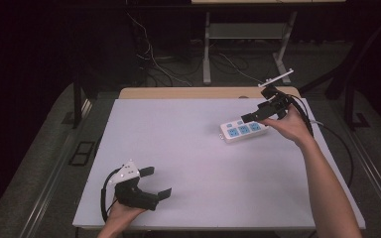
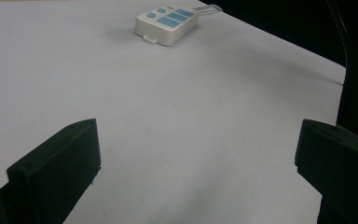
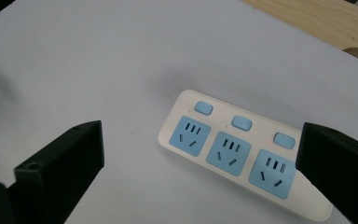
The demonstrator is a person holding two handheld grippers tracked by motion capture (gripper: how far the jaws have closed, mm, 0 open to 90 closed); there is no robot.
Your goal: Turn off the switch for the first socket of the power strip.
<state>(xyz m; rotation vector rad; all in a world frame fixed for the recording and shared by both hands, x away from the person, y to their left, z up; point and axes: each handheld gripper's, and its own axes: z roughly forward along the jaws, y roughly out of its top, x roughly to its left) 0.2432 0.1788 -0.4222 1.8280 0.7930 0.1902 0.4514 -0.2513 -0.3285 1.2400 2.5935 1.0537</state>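
- Nearest the high camera, the left gripper (image 1: 154,181) is rested at the near-left part of the white table (image 1: 178,148); its jaws are spread wide and nothing is held between them.
- Well apart from it, at the far right of the table, the power strip (image 1: 244,130) is laid flat, with 3 blue sockets and 3 blue switches facing up.
- Above the strip's right end, the right gripper (image 1: 250,117) is held in the right hand (image 1: 288,124); its jaws are fully parted and nothing is gripped.
- Contact between the right jaws and the strip cannot be told; in the right gripper view the strip (image 3: 242,151) is seen between and beyond them.
- Step judged in hand: approach to the strip, grasp not yet made.
- Next move, as judged: the jaws are to be lowered astride the strip's narrow sides, then closed; a slanted approach risks the strip being pushed along the table.
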